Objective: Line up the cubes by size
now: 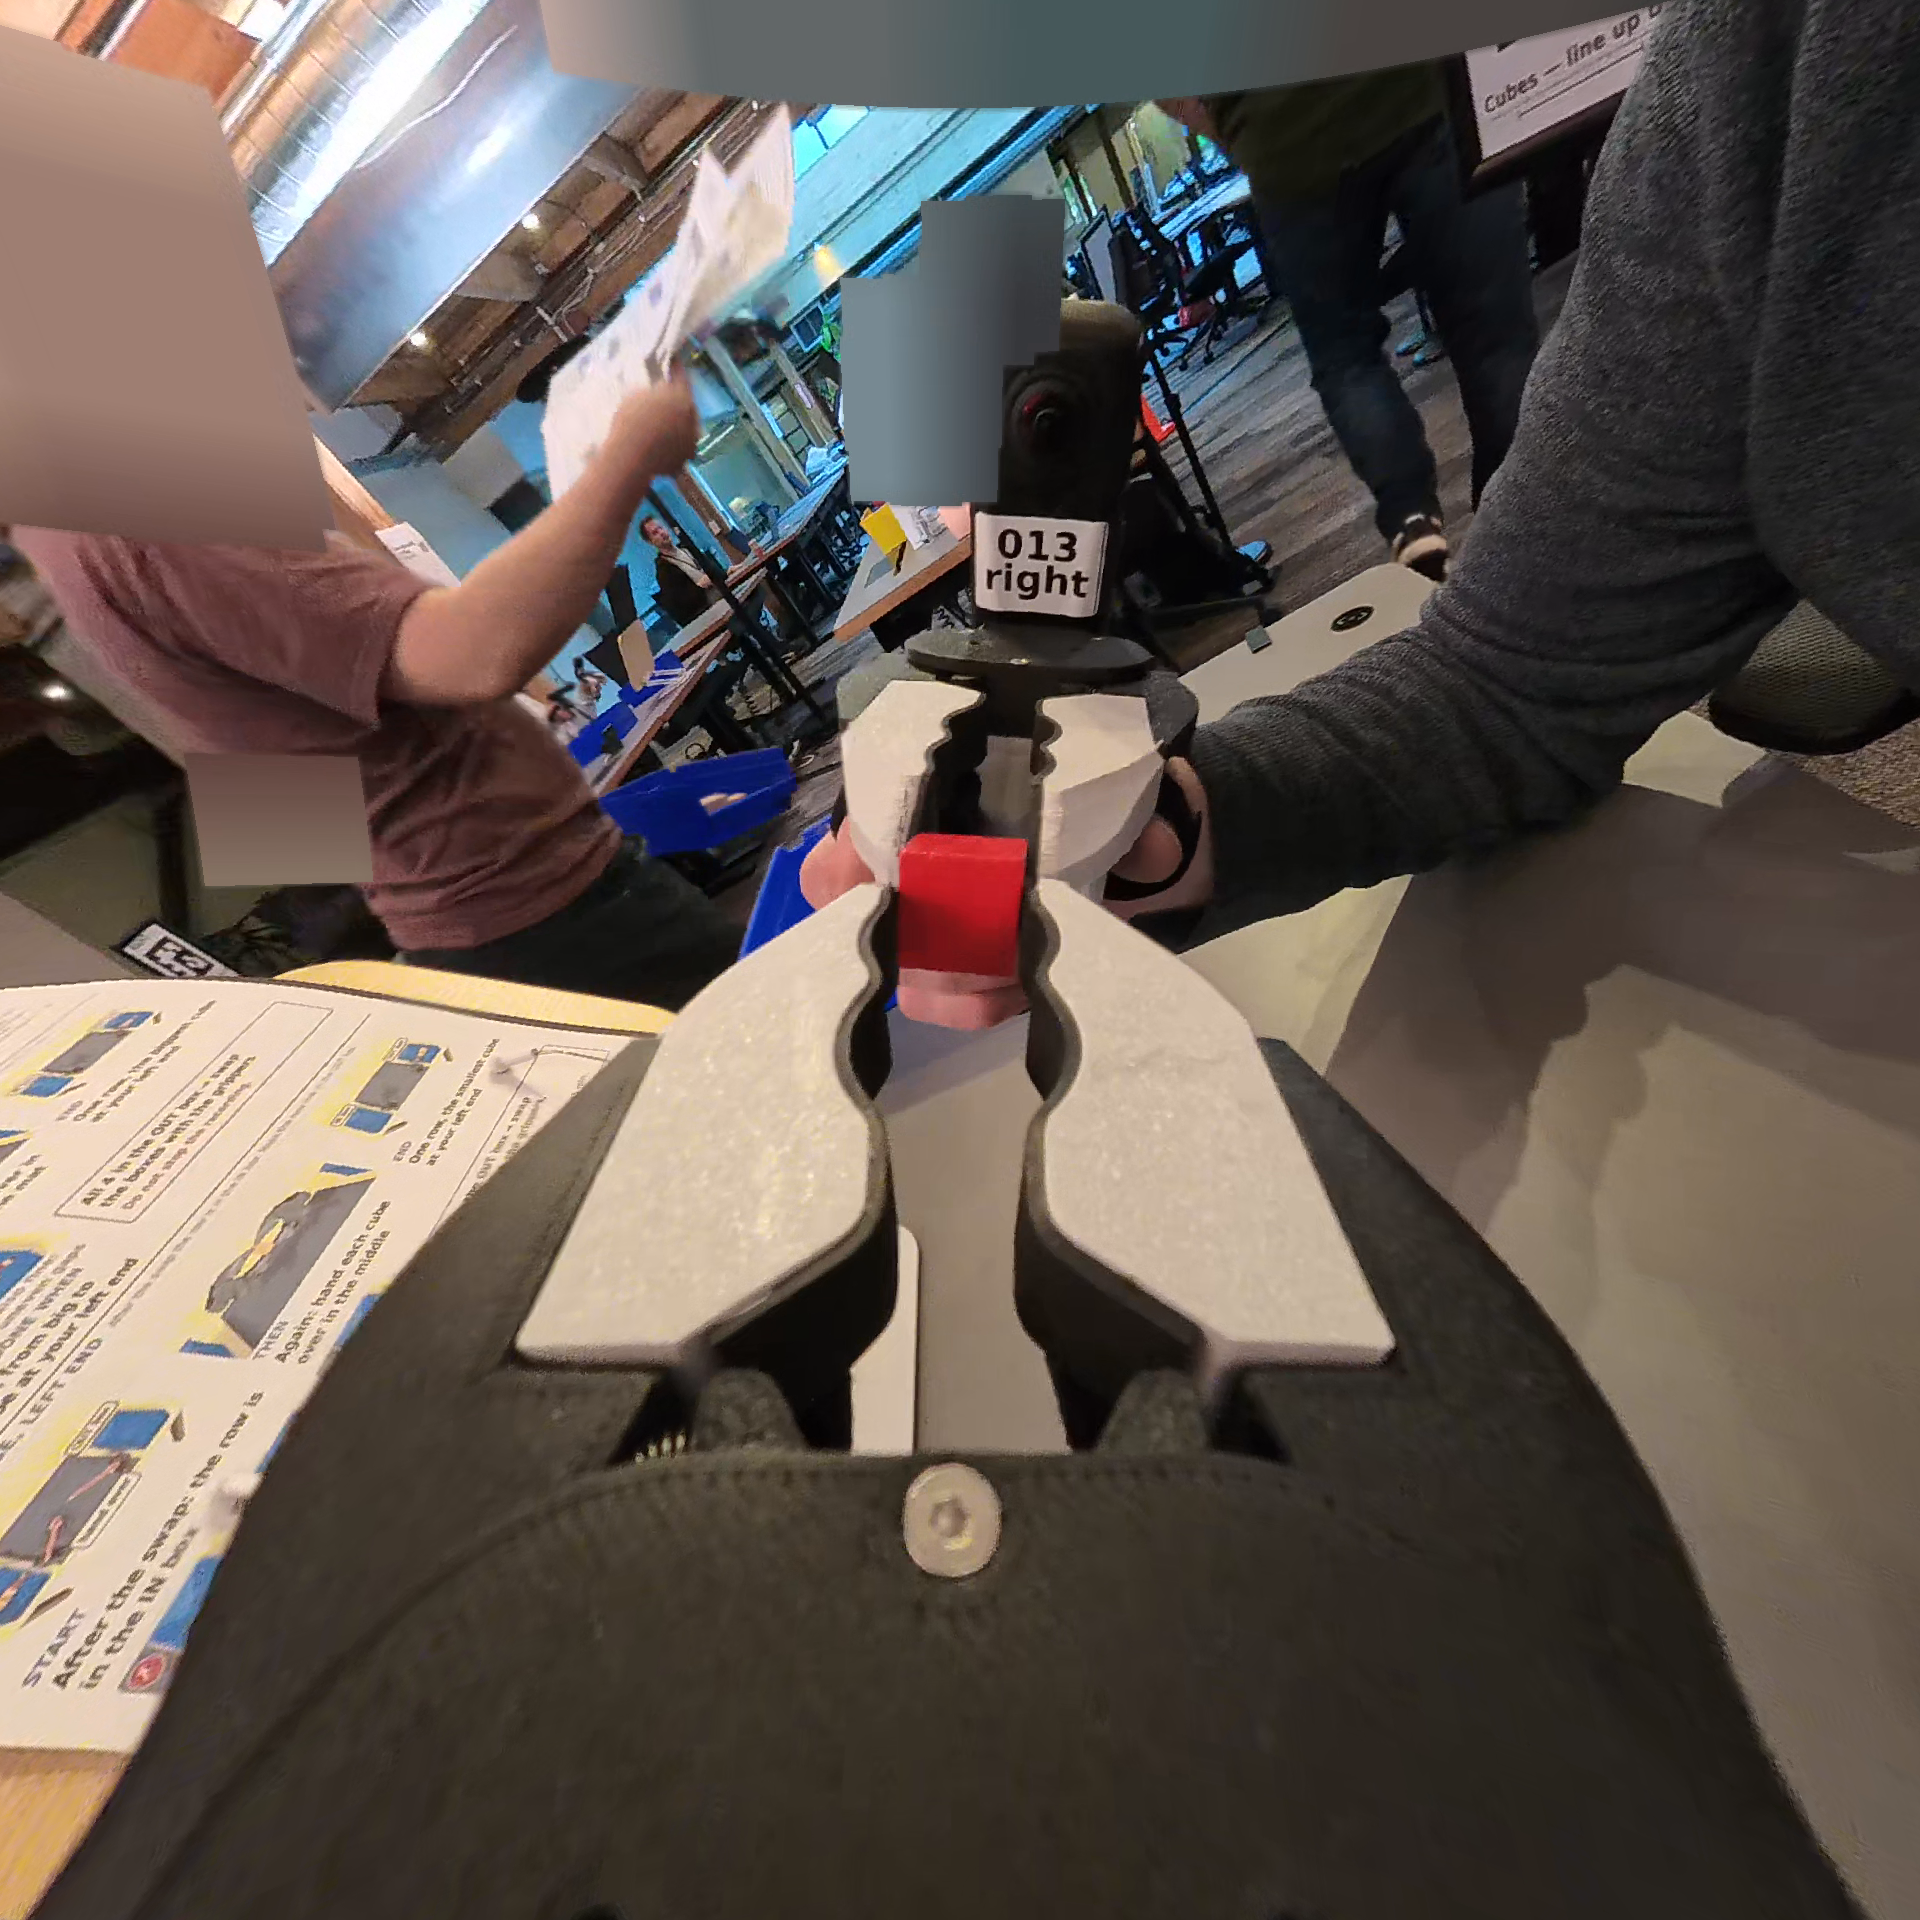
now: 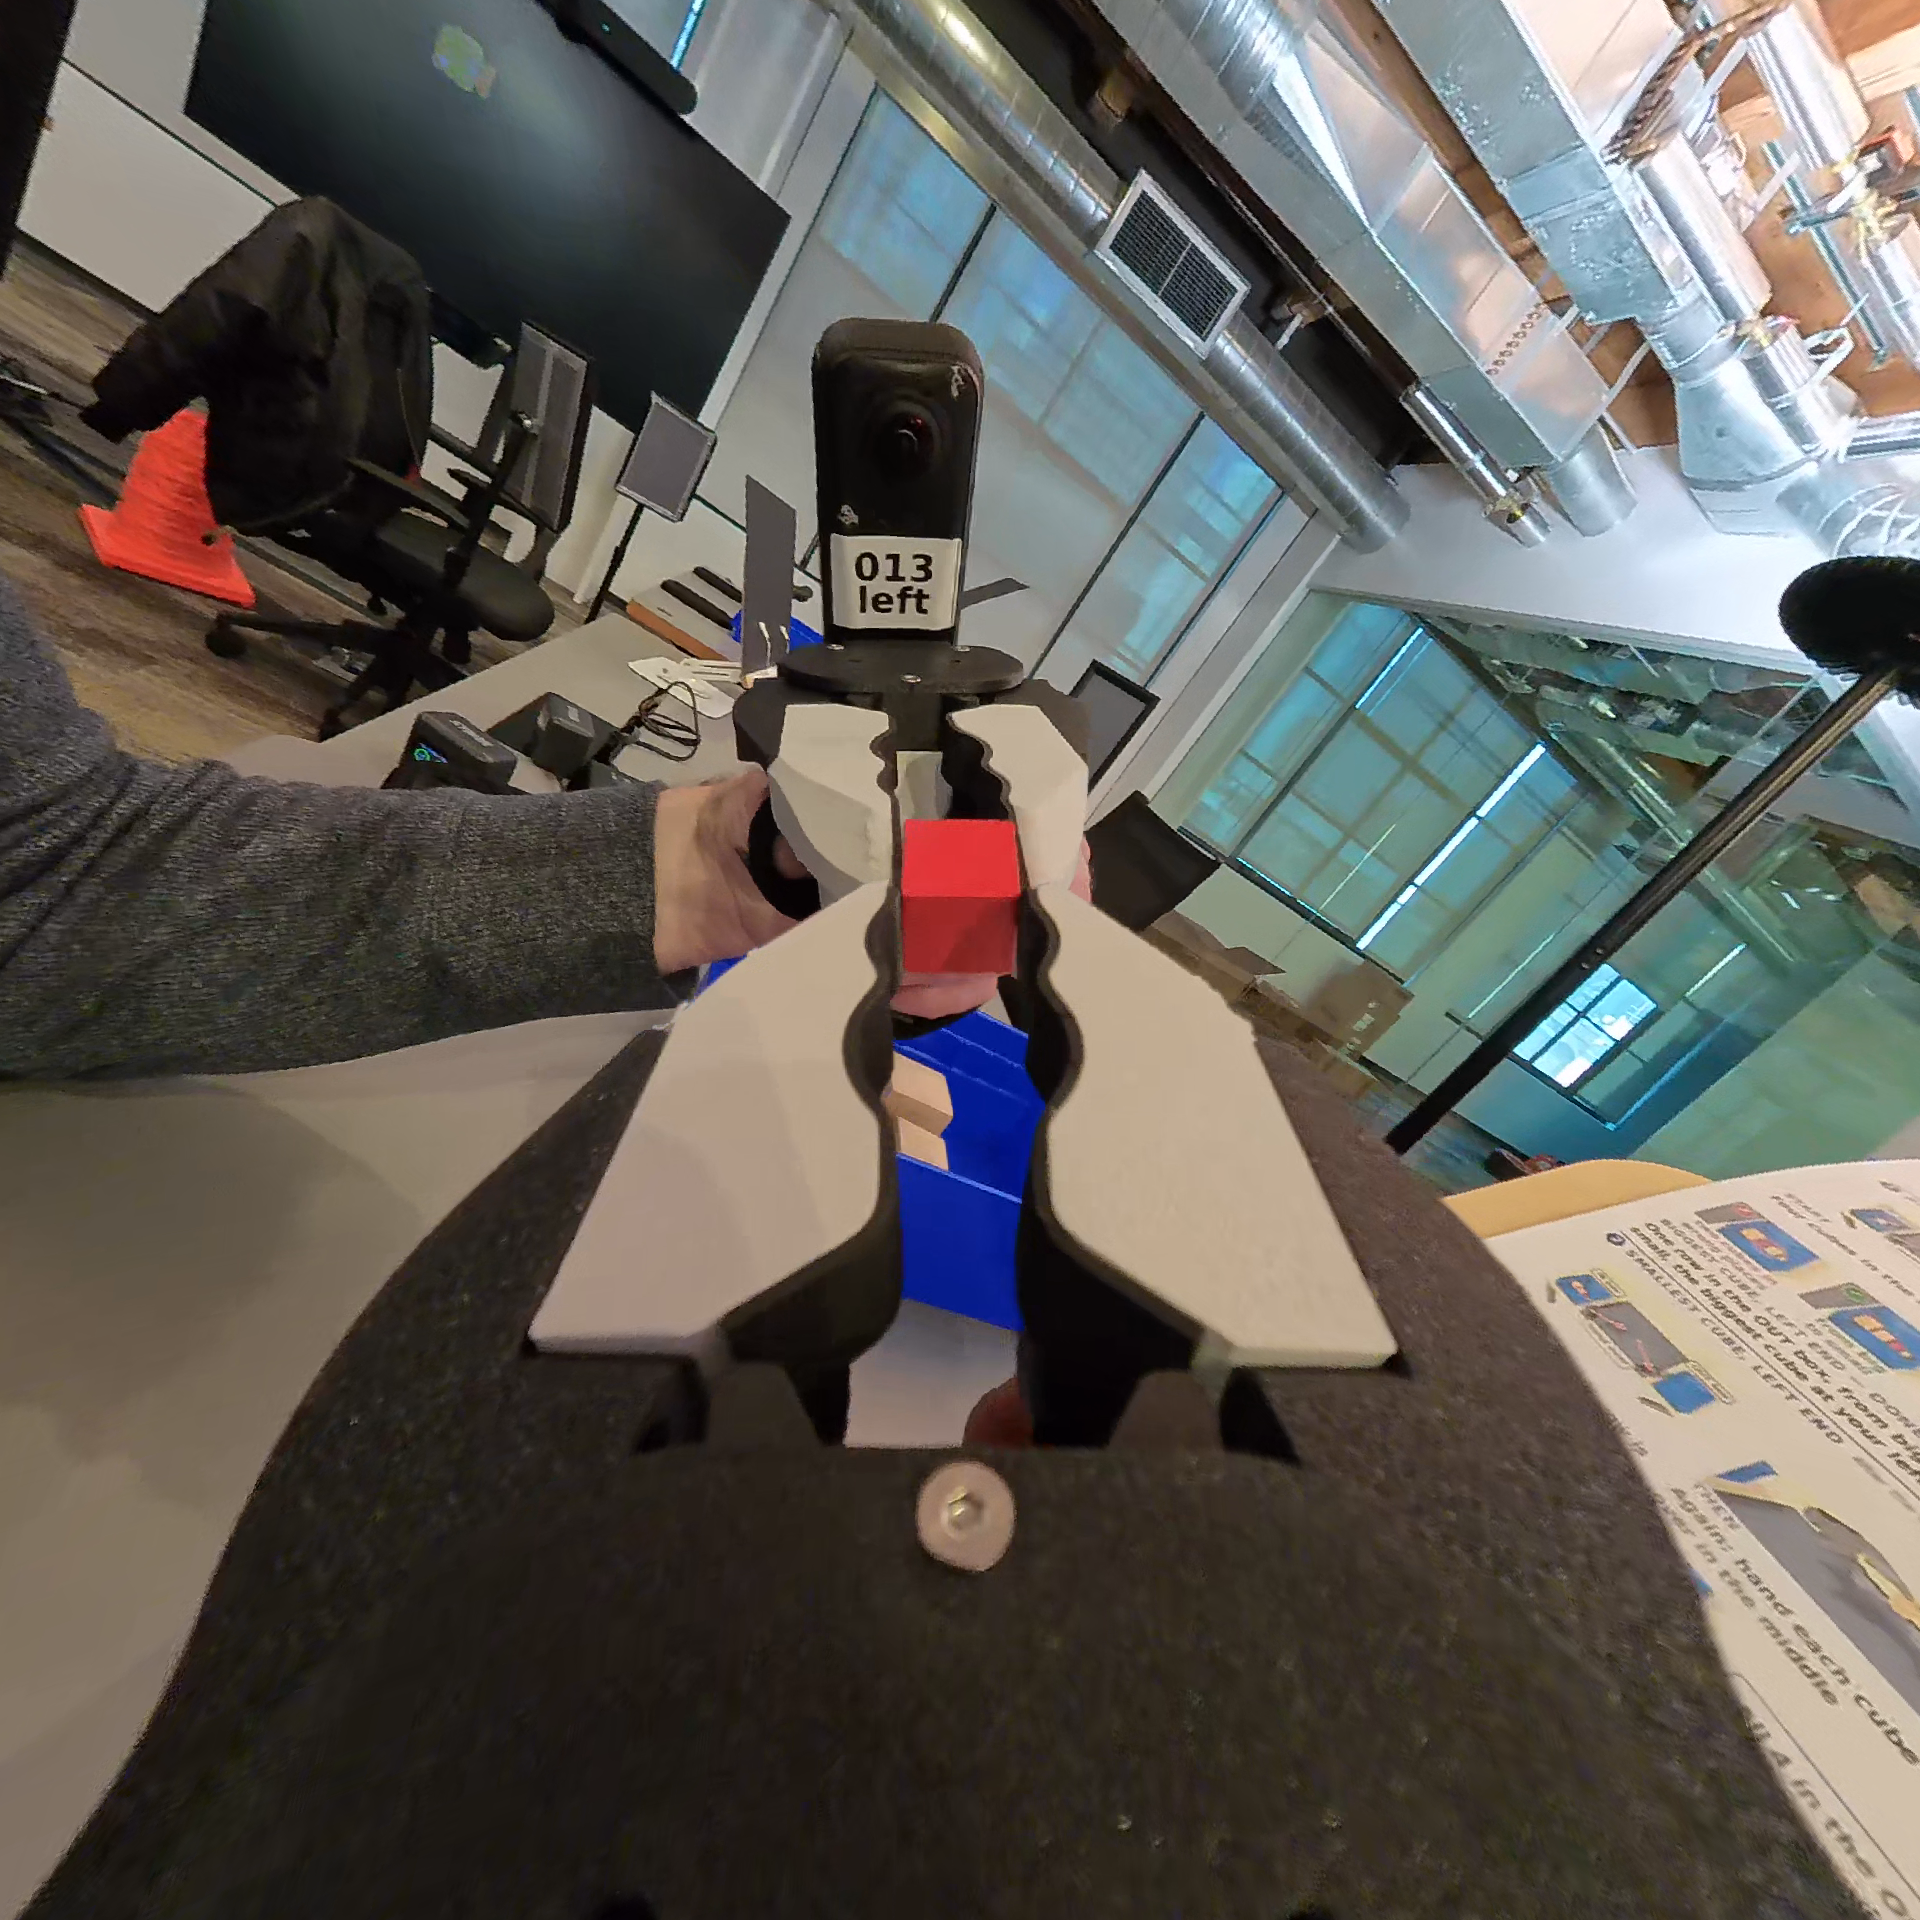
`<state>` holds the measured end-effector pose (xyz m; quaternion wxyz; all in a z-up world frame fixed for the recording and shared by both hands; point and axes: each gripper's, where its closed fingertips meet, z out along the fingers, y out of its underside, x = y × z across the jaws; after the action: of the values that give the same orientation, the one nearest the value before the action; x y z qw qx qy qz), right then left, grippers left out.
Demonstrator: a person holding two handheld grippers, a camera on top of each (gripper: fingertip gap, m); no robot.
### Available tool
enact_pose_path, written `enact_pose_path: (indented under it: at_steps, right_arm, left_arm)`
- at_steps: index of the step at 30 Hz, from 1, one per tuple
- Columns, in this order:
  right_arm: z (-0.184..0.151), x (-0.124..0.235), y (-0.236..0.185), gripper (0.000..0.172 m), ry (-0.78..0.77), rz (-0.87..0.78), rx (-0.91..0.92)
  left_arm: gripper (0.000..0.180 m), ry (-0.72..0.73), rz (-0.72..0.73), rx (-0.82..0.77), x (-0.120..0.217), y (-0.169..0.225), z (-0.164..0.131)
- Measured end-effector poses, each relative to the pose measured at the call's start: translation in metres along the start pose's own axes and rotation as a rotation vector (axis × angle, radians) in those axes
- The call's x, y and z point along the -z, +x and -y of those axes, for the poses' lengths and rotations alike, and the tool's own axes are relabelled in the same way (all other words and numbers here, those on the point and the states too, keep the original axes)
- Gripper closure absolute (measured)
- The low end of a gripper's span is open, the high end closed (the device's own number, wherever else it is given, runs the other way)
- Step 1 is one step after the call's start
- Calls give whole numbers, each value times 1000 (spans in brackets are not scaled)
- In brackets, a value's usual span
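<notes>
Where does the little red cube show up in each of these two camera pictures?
Left wrist view: the red cube sits centre frame, between this gripper's fingertips, the other gripper facing it from behind.
Right wrist view: the red cube again sits centre frame, at the fingertips.
Shared landmark: the printed instruction sheet, lower left in one, lower right in the other.

Printed instruction sheet [image 1: 187, 1226] along the left edge of the grey table [image 1: 1621, 1091]. Beyond the far edge, seated person in a maroon shirt [image 1: 436, 748] with papers [image 1: 665, 312] raised overhead. Black office chair [image 2: 416, 520] draped with a dark jacket, beside an orange cone [image 2: 171, 509]. Large dark wall screen [image 2: 468, 177]. Silver ducts [image 2: 1621, 229] overhead.
</notes>
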<state>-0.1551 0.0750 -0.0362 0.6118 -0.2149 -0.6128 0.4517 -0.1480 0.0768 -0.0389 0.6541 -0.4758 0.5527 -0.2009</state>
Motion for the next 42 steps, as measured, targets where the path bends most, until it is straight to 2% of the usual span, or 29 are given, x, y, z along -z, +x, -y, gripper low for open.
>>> enact_pose_path:
  at_steps: [9,16,19,21,25,29,32,35,42]
  right_arm:
    - [3,1,-1,152,10,12,-17]
    - [7,6,3,152,-1,5,-8]
    - [11,23,18,152,-58,-43,30]
    - [13,47,34,152,-131,-98,81]
    - [9,128,75,152,-353,-221,158]
    - [-20,231,118,152,-738,-308,213]
    - [-57,303,129,151,-1031,-267,164]
    - [-96,358,127,151,-1202,-187,32]
    - [-187,424,108,151,-1428,26,-174]
  left_arm:
    - [159,2,-5,10,0,2,3]
    - [148,-7,52,21,9,-8,5]
    - [160,-48,101,-7,20,-13,3]
    - [180,-62,135,-30,30,-16,6]
    - [180,-81,196,-47,51,-22,11]
    - [180,-101,230,-67,62,-24,17]
    - [180,-108,243,-80,62,-23,21]
    - [180,-126,243,-91,53,-20,24]
    - [180,-104,212,-124,21,-10,38]
